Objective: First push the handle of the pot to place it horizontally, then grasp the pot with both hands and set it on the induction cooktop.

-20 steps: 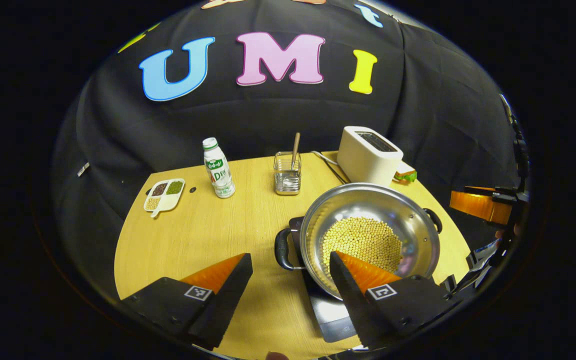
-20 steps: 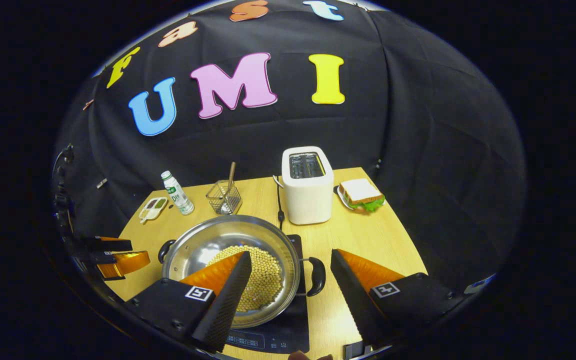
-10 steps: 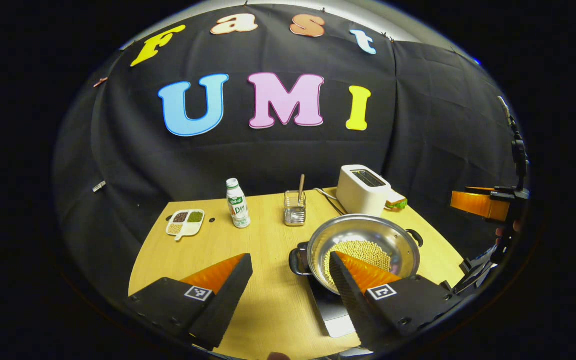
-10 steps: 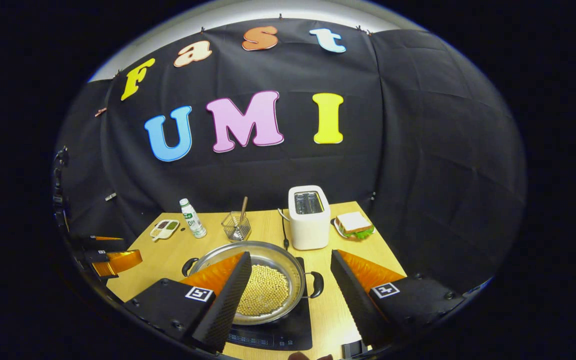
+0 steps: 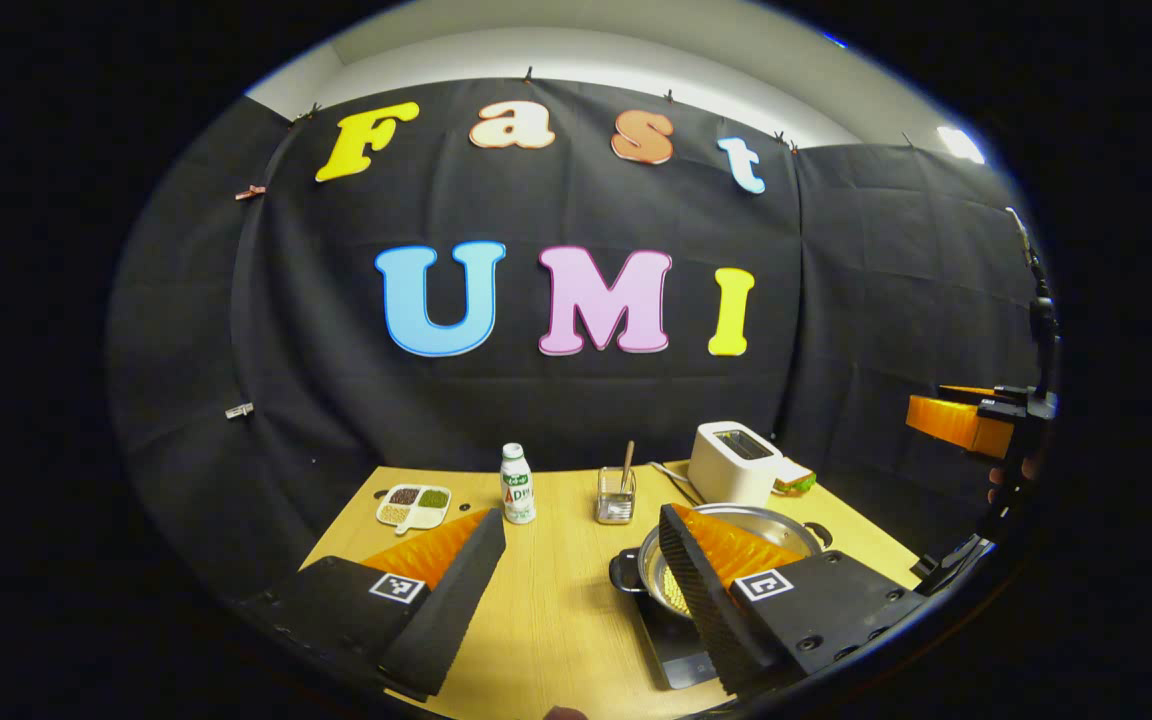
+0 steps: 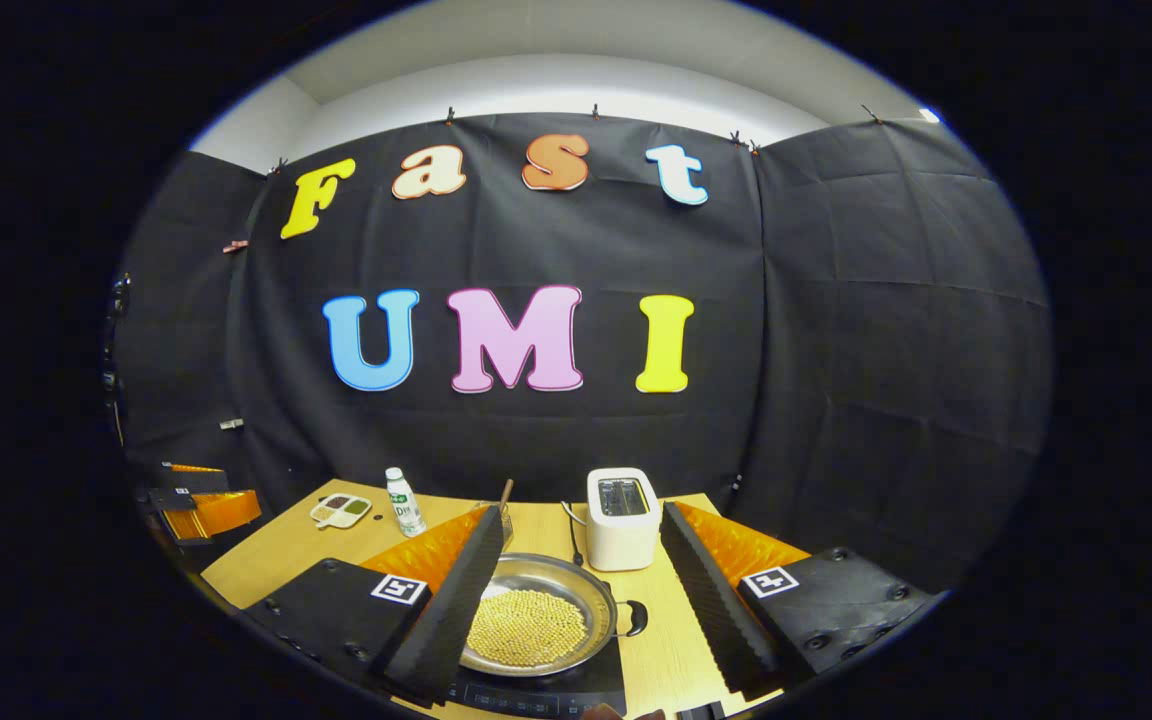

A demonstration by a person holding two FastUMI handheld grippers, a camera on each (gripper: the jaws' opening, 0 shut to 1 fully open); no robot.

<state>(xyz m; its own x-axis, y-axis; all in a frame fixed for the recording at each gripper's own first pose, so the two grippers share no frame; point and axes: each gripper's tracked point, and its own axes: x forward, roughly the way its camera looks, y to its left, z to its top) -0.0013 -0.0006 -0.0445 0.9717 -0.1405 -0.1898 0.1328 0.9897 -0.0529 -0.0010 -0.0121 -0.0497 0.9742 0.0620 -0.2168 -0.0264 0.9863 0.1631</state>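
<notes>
Pale wooden bench [image 6: 676, 660] carrying a flat black induction cooktop [image 6: 546, 692]; on it sits a round steel pot [image 6: 536, 625] of yellow beans: rigid, smooth, probably heavy, best held by its black loop handles [image 6: 638, 618]. Left gripper [image 5: 581, 590] and right gripper [image 6: 581, 590] are apart, empty.

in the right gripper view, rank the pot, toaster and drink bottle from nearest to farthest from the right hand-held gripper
1. Pot: nearest, on the cooktop just ahead of the right hand-held gripper, partly behind one of its open fingers.
2. Toaster: behind the pot, mid-table.
3. Drink bottle: farthest, near the table's back edge, on the image's left.
</notes>
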